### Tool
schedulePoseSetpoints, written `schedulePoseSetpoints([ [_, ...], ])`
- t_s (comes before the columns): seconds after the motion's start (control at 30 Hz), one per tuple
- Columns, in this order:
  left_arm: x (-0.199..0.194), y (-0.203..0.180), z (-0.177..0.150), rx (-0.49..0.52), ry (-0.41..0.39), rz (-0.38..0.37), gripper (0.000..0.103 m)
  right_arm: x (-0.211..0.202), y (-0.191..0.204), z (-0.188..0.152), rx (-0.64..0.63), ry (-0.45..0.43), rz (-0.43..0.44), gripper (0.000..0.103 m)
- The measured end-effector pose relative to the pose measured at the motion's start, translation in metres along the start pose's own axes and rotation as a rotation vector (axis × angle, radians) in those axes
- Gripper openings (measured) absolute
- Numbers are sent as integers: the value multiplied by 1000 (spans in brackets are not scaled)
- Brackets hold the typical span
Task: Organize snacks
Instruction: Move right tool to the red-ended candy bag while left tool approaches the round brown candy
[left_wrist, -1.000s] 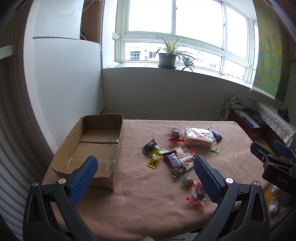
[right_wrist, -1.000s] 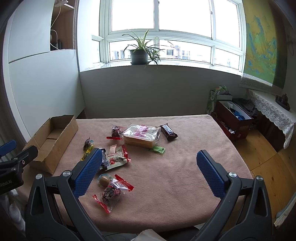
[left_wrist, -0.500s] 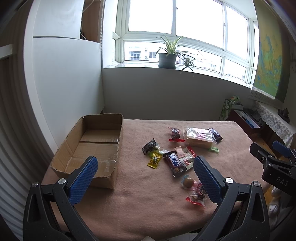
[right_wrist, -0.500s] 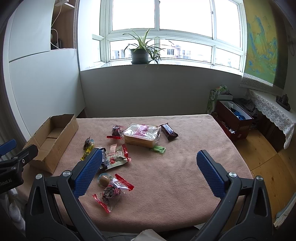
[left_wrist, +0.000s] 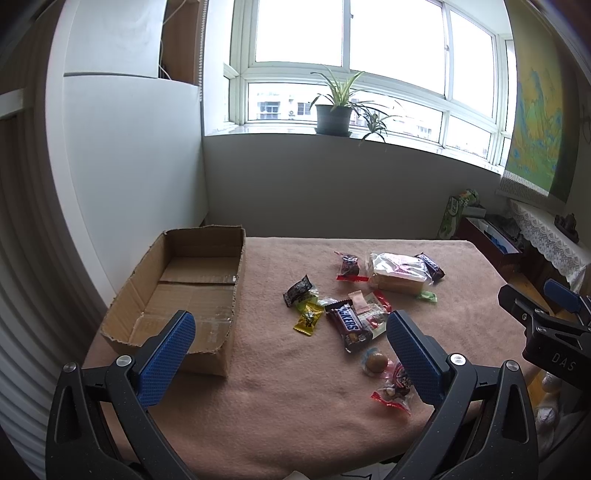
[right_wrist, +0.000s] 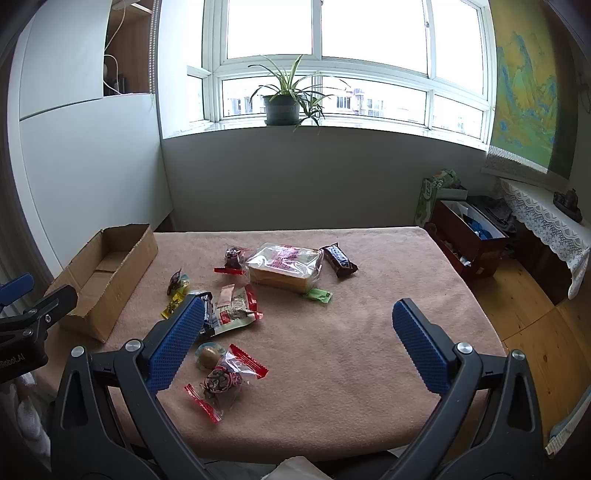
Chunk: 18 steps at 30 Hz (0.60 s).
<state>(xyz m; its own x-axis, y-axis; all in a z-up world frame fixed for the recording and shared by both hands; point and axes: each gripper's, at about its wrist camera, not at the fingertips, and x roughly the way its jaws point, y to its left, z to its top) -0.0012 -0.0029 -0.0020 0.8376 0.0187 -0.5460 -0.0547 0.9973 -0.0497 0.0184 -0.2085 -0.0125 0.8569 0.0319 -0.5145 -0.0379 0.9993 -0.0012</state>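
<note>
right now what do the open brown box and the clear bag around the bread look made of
Open brown box: looks like matte corrugated cardboard, with torn ragged rims, fold creases and shiny tape along the floor seam. Clear bag around the bread: probably thin glossy plastic film, see-through, crinkled, catching window glare.

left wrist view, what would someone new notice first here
The scatter of wrapped snacks in the middle of the pink-covered table draws the eye, above all the Snickers bar and the bagged sliced bread behind it. To their left sits an empty open cardboard box. The left tool hovers open in the foreground.
</note>
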Motion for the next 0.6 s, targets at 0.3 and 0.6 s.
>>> schedulePoseSetpoints([
  [0.3, 6, -3, -3, 13, 9, -2, 103, 7, -1, -5, -10, 22, 21, 103],
  [0.6, 15, 4, -13, 21, 41, 3, 100, 21, -8, -17, -37, 87, 71, 103],
])
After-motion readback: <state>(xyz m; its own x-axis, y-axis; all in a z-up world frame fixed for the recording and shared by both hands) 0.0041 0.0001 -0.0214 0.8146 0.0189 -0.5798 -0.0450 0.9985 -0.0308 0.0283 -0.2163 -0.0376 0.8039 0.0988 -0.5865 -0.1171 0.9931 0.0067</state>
